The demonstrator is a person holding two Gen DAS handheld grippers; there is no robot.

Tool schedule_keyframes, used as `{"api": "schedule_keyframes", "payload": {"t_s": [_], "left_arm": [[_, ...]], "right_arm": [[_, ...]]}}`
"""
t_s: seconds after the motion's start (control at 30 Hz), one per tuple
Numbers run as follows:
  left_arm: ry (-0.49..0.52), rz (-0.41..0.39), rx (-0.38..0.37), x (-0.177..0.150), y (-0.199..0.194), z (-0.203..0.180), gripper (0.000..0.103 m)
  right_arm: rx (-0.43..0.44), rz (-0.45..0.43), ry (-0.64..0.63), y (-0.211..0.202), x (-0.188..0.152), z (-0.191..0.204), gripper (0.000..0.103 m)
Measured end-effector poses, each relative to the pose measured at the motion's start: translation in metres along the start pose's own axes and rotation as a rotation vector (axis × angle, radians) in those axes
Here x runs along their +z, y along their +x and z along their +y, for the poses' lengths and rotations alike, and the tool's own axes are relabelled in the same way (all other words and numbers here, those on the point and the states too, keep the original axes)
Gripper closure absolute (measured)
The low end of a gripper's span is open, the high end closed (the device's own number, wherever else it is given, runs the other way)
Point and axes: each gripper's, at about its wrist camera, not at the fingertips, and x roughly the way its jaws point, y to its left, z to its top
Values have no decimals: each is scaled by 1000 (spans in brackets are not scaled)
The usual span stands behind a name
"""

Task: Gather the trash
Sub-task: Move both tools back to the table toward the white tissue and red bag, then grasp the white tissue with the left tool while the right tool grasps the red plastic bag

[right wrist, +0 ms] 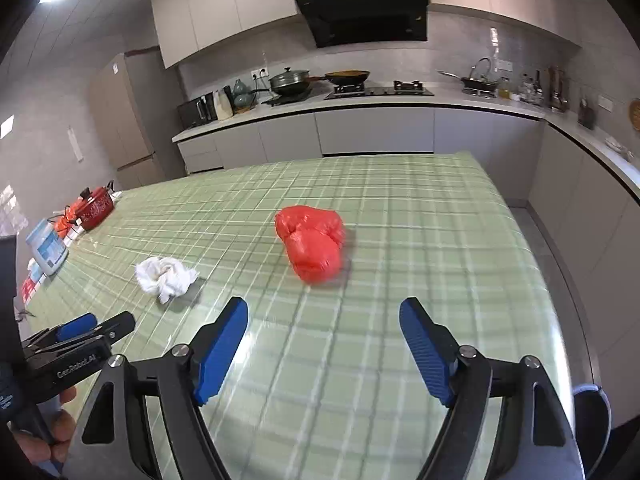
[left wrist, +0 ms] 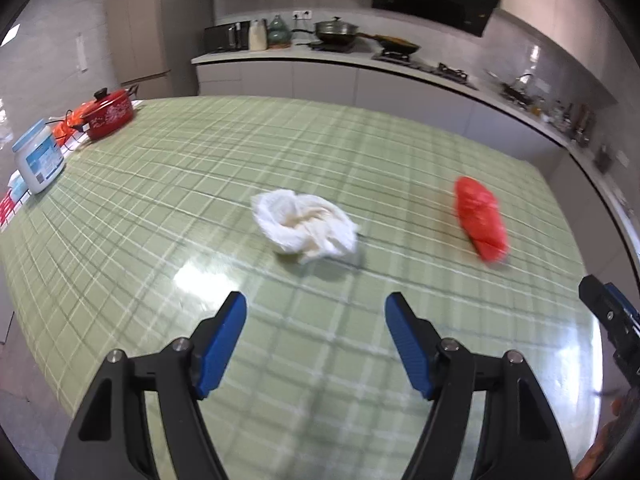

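Note:
A crumpled white tissue [left wrist: 306,226] lies on the green checked tablecloth [left wrist: 160,184], just beyond my left gripper [left wrist: 316,308], which stands open and empty above the table. To its right lies a crumpled red plastic bag [left wrist: 480,220]. In the right wrist view the red plastic bag [right wrist: 310,242] sits ahead of my right gripper [right wrist: 324,314], whose blue pads are wide apart with nothing between them. The white tissue [right wrist: 166,276] lies to its left. My left gripper [right wrist: 94,326] shows at the left edge, and my right gripper [left wrist: 600,300] at the right edge of the left wrist view.
A red pot [left wrist: 110,114], a white tub [left wrist: 38,160] and small boxes [left wrist: 12,200] stand along the table's left edge. Behind the table runs a kitchen counter [right wrist: 360,104] with pans and a stove. The table's right edge [right wrist: 532,248] drops to the floor.

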Motion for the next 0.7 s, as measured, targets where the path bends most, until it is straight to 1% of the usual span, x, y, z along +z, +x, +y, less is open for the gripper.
{"api": "schedule_keyframes", "payload": {"t_s": [0.1, 0.2, 0.3, 0.43, 0.47, 0.5, 0.6, 0.7], "left_arm": [[-23, 35, 17, 12, 20, 6, 30], [-24, 43, 30, 20, 33, 8, 30], [-7, 66, 10, 28, 48, 6, 30], [39, 97, -17, 36, 72, 0, 30], [48, 104, -20, 37, 79, 0, 29], [53, 107, -20, 39, 83, -1, 26], [72, 132, -44, 42, 98, -1, 25], [90, 125, -71, 41, 101, -3, 26]], "right_arm": [[12, 28, -14, 30, 13, 5, 22], [1, 49, -30, 57, 24, 9, 22], [-12, 69, -27, 80, 31, 11, 22], [-50, 92, -19, 110, 38, 14, 22], [-60, 97, -18, 115, 38, 14, 22], [-69, 101, -19, 120, 40, 15, 22], [-91, 116, -23, 138, 42, 18, 22], [-109, 134, -32, 152, 41, 21, 22]]}}
